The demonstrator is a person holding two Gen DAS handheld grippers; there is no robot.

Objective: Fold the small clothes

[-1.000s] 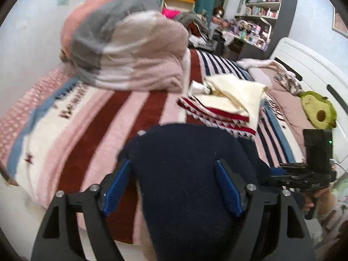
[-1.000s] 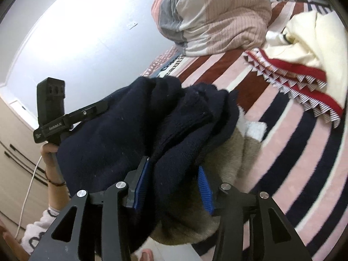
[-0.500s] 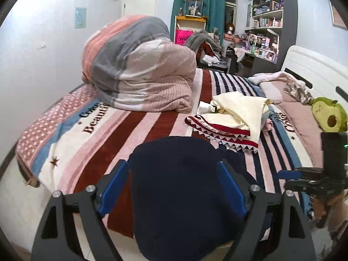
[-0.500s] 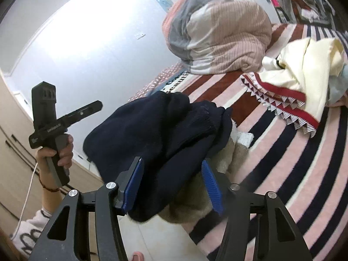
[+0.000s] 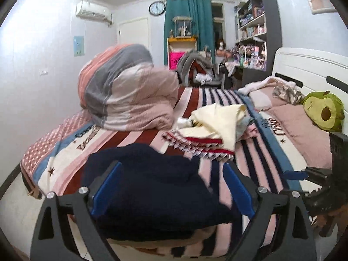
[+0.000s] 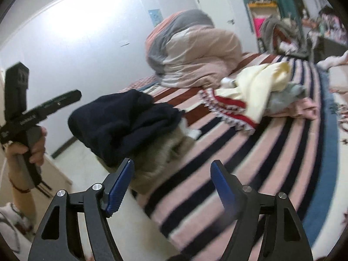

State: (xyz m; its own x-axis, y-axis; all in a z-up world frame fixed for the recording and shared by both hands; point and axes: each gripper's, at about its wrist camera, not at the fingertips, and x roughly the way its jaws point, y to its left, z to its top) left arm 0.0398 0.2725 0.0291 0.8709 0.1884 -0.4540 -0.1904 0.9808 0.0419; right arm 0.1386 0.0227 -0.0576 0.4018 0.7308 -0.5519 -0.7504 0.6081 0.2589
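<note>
Lying bunched on the striped bed (image 5: pixel 139 134), fuzzy navy garment (image 5: pixel 152 187).

Fuzzy navy knit garment (image 5: pixel 152 187) on seemingly plush striped blanket (image 5: pixel 256 165)

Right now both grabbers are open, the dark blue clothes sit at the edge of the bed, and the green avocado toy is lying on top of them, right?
Not quite. The avocado toy isn't on the dark blue clothes; the left wrist view shows it far off beside the white headboard. The rest holds: left gripper and right gripper are open, and the clothes sit at the bed's edge.
</note>
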